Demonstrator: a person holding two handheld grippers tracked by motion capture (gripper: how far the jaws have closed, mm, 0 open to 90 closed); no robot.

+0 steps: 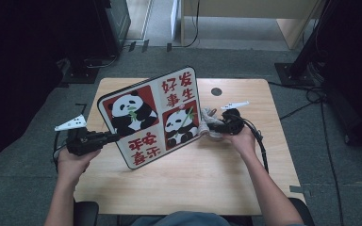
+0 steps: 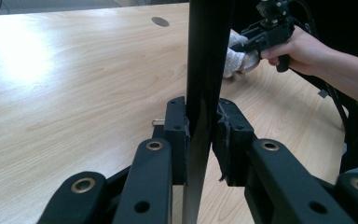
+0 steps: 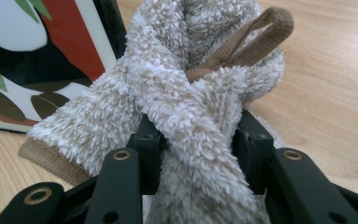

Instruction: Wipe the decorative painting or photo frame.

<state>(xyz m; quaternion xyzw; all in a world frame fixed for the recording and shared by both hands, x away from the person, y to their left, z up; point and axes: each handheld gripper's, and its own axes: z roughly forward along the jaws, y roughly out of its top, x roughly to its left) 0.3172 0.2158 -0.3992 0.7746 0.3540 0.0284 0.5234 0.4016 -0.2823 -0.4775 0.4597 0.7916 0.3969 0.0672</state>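
Note:
A flat board [image 1: 151,117] printed with pandas and red characters stands tilted on its lower edge on the wooden table [image 1: 193,183]. My left gripper [image 1: 113,137] is shut on the board's left edge. In the left gripper view the pads [image 2: 177,135] clamp the thin black edge of the board [image 2: 207,60]. My right gripper [image 1: 213,128] is shut on a fluffy beige cloth [image 1: 207,117] at the board's right side. In the right gripper view the cloth [image 3: 186,93], with a brown loop, bulges between the jaws and touches the board [image 3: 51,51].
A round cable hole [image 1: 216,92] sits in the table's far right part. Dark equipment stands at the left and right of the table, and cables [image 1: 311,101] lie on the floor at the right. The person's forearms come in from the bottom.

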